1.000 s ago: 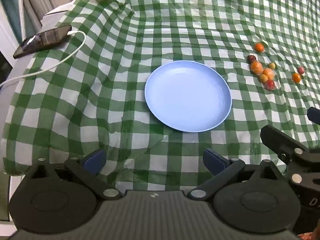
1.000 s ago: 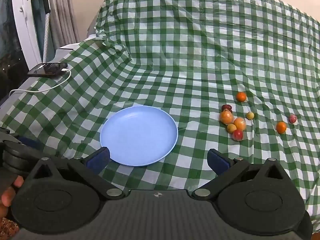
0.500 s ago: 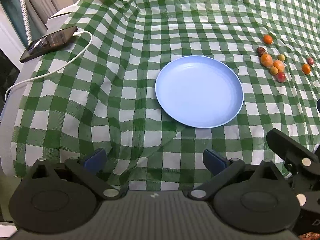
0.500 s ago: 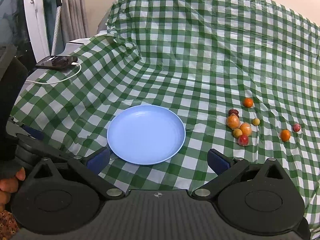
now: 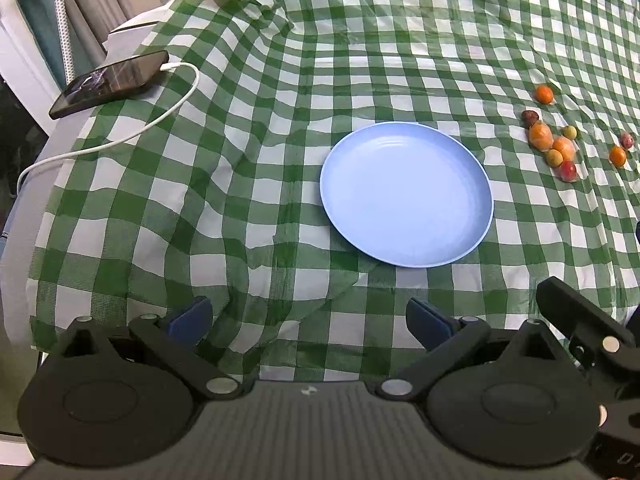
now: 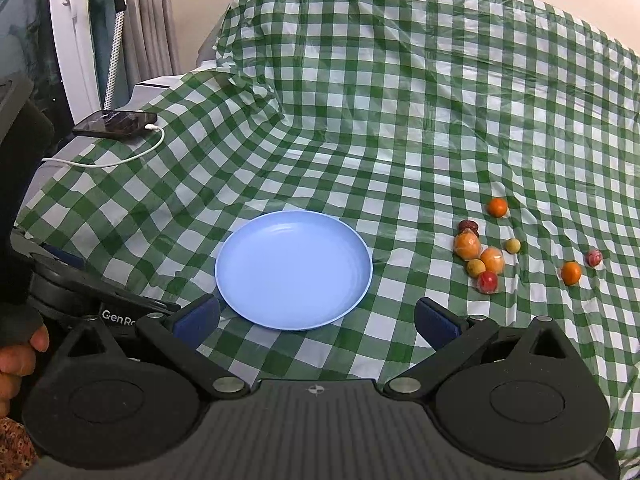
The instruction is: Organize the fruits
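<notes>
An empty light blue plate [image 5: 406, 194] [image 6: 294, 270] lies on the green checked cloth. Several small fruits lie in a loose cluster [image 5: 554, 146] [image 6: 480, 258] to the plate's right: orange, yellow, red and one dark brown. Two more, an orange one [image 6: 571, 273] and a reddish one [image 6: 594, 257], lie further right, and an orange one [image 6: 497, 207] lies behind. My left gripper [image 5: 308, 322] is open and empty, near the cloth's front edge, short of the plate. My right gripper [image 6: 316, 318] is open and empty, just before the plate's near rim.
A black phone [image 5: 110, 82] [image 6: 116, 124] on a white charging cable [image 5: 120, 136] lies at the cloth's far left edge. The cloth rises over a backrest behind. The left gripper's body [image 6: 80, 300] shows at the left of the right wrist view.
Both grippers have drawn back and a little left, so the plate and fruits sit further right and further off in both views. Both stay open.
</notes>
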A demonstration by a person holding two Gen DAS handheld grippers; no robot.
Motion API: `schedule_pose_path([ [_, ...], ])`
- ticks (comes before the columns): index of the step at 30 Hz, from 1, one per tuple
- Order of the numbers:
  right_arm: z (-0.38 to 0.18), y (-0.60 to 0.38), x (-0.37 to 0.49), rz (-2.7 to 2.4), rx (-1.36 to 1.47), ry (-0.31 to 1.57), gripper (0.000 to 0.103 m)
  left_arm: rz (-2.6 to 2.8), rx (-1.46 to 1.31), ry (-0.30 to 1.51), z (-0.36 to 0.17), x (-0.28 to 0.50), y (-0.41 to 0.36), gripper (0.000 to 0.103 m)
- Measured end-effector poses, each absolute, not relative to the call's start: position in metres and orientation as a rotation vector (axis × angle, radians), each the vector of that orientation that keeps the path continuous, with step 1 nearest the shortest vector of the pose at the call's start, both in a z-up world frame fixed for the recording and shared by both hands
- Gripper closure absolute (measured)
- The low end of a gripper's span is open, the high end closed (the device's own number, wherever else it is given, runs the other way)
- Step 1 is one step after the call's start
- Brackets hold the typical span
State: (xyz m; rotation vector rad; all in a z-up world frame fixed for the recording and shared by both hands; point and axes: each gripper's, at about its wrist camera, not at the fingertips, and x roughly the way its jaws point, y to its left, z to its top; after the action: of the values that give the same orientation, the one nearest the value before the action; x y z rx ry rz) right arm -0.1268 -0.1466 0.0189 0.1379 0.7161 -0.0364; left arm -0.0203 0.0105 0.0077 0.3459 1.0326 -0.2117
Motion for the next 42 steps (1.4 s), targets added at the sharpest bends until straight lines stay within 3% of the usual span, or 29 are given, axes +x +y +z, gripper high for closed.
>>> schedule_pose_path([
  [42, 0.0125, -0.1477, -0.1275, -0.039, 0.19, 0.714, 0.0, -0.213, 0.358, 1.053, 0.0002, -0.0195, 0.0143, 0.0],
])
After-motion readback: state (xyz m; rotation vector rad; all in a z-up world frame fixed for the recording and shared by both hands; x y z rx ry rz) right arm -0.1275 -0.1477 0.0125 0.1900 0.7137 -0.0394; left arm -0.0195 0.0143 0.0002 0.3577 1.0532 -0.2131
